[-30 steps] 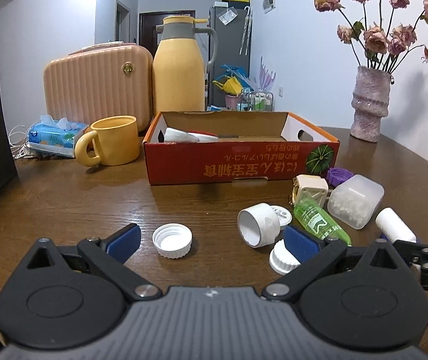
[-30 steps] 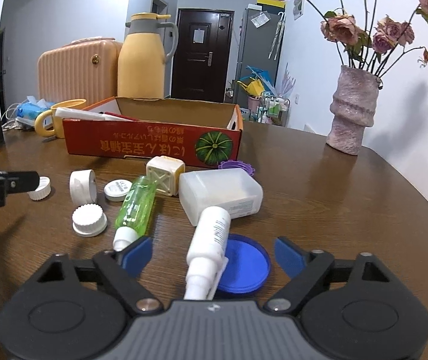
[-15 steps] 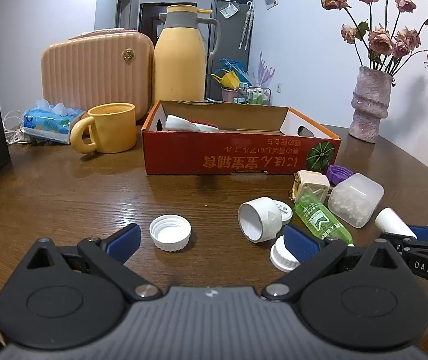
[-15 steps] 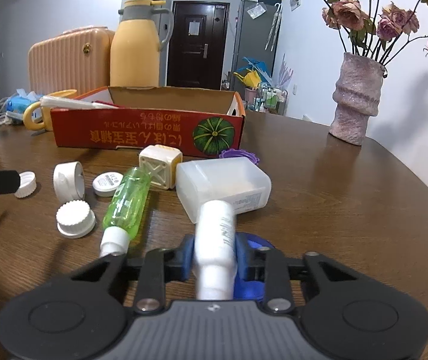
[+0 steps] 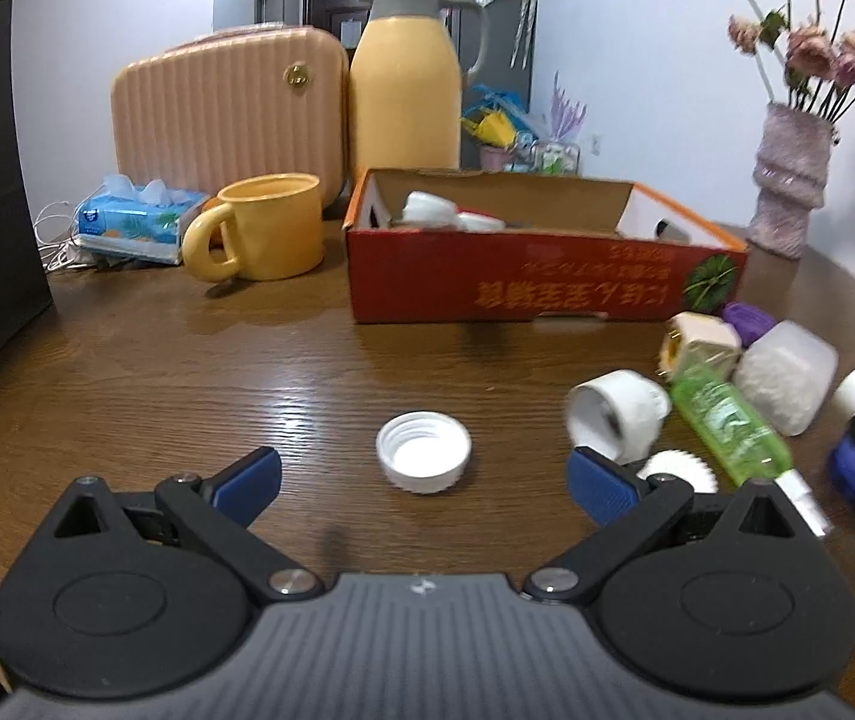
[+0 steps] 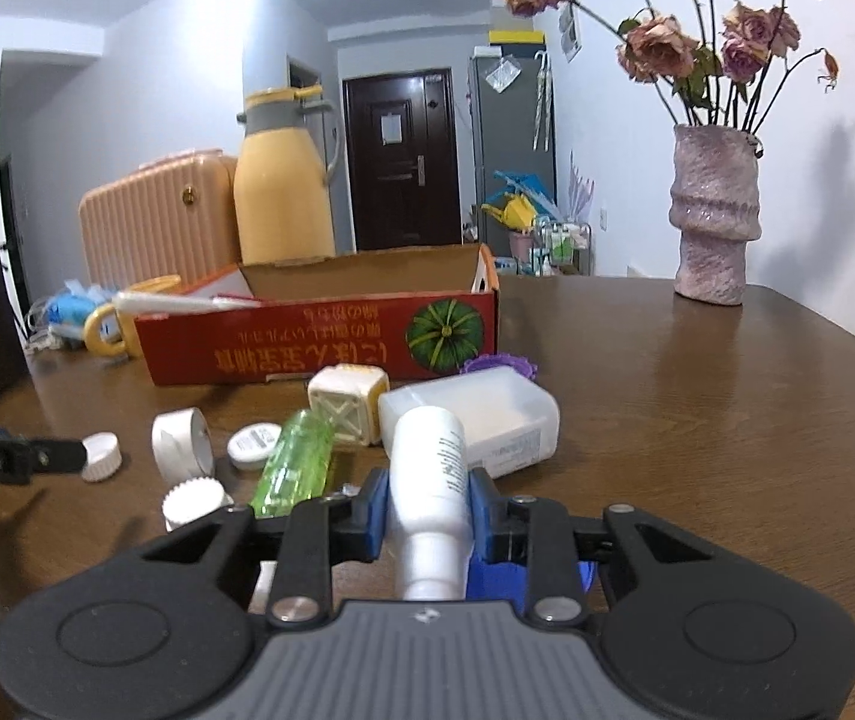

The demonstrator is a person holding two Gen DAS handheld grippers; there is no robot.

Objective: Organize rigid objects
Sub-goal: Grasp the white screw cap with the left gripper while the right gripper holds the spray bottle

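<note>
The right gripper [image 6: 427,510] clamps a white bottle [image 6: 430,474], the green bottle [image 6: 295,462] lying at nine o'clock, while the left gripper [image 5: 424,474] gapes empty around a white cap [image 5: 423,450].

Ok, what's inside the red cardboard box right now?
Inside the red cardboard box, white plastic items with a bit of red sit at its left end; the front wall hides the rest of the floor.
</note>
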